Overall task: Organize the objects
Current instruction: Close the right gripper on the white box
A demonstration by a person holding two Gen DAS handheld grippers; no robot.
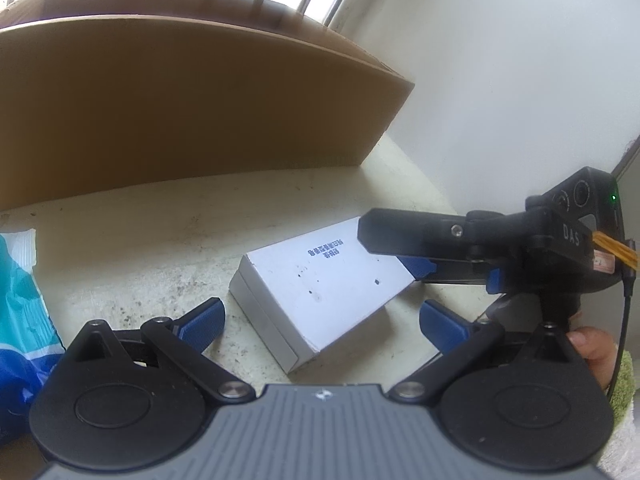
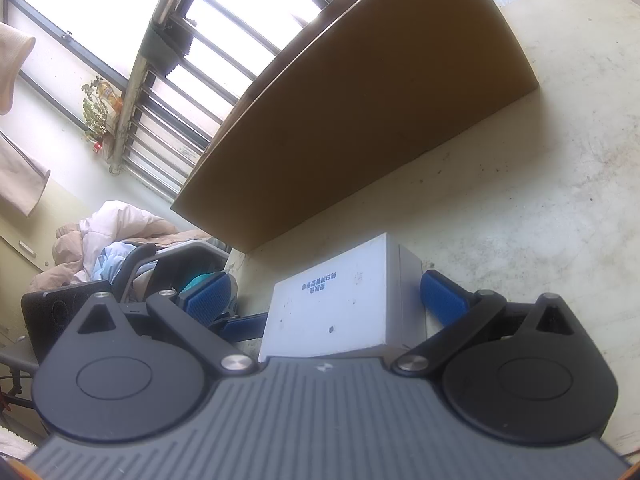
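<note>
Right tool (image 2: 324,300) is spread wide, straddling the white box (image 2: 340,304) on the desk (image 2: 540,220), pads prob. not touching yet. Left tool (image 1: 320,320) also released, near the box. Step: grasp approach. Next: clamp, lift toward the carton (image 2: 360,100).

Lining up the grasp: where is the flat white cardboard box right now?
The flat white cardboard box lies on the speckled table before the large brown carton, between the open right gripper fingers; the left gripper hovers open near it.
</note>
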